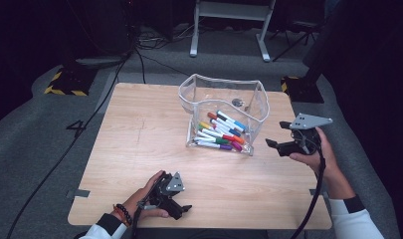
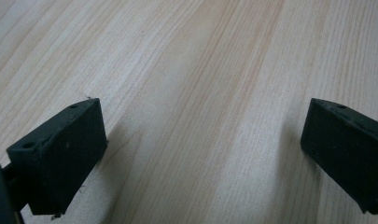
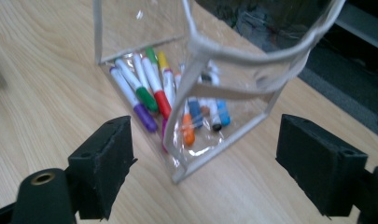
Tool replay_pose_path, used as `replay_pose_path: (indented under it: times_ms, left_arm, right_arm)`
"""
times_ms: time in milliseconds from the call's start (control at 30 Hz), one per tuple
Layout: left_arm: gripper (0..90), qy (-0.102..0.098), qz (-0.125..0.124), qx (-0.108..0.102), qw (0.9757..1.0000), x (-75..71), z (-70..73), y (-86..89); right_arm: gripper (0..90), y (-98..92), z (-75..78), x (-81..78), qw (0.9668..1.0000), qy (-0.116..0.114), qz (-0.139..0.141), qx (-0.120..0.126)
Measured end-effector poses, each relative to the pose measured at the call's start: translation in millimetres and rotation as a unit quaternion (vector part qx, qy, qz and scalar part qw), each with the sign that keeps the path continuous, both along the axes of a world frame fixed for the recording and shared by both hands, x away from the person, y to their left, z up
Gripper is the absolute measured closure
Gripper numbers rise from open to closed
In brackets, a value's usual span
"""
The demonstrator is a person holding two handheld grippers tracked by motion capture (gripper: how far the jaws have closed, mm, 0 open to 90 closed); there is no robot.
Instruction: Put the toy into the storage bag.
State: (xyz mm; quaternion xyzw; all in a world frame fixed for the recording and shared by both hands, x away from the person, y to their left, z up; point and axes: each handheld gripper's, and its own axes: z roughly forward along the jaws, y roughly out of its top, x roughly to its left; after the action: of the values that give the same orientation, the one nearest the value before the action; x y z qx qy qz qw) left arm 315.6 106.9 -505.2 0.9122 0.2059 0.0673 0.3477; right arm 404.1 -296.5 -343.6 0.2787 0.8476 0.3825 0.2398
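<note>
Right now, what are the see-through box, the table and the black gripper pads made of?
The box looks like soft clear plastic with a pale sewn-looking edge: you can see the markers through its shiny, wrinkly walls. The table looks like light wood or wood-look board, matte, with grain lines. The right gripper has pads that seem to be dull black foam or rubber; which one is hard to tell.

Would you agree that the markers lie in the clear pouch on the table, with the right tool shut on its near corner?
Not quite: the right tool is open, its jaws wide apart on either side of the pouch's corner without touching it, as the right gripper view shows. The markers do lie in the clear pouch on the table.
</note>
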Motion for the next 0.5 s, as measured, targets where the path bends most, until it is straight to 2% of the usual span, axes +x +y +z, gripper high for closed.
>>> replay_pose_path:
  times_ms: [33, 100, 200, 267, 400, 500]
  left_arm:
    - [0.5, 0.0, 0.0, 0.0, 1.0, 0.0, 0.0, 0.0]
    - [0.5, 0.0, 0.0, 0.0, 1.0, 0.0, 0.0, 0.0]
    - [0.5, 0.0, -0.001, -0.001, 1.0, 0.1, 0.0, -0.1]
    - [0.5, 0.0, 0.0, 0.0, 1.0, 0.0, 0.0, 0.0]
    - [0.5, 0.0, 0.0, 0.001, 1.0, 0.0, 0.0, 0.1]
    - [0.5, 0.0, 0.001, 0.0, 1.0, -0.1, 0.0, 0.0]
  right_arm:
    - [18.9, 0.0, 0.0, 0.0, 1.0, 0.0, 0.0, 0.0]
    - [18.8, -5.9, -13.1, -4.1, 0.9999, 0.007, -0.008, -0.011]
    - [19.2, -10.2, -21.8, -6.2, 0.9998, 0.016, -0.009, -0.01]
    - [18.9, -15.4, -35.8, -10.4, 0.9993, 0.017, -0.02, -0.025]
    - [18.7, -18.9, -52.3, -16.8, 0.9985, 0.024, -0.024, -0.042]
    - [18.8, -20.4, -61.1, -20.9, 0.9983, 0.033, -0.022, -0.043]
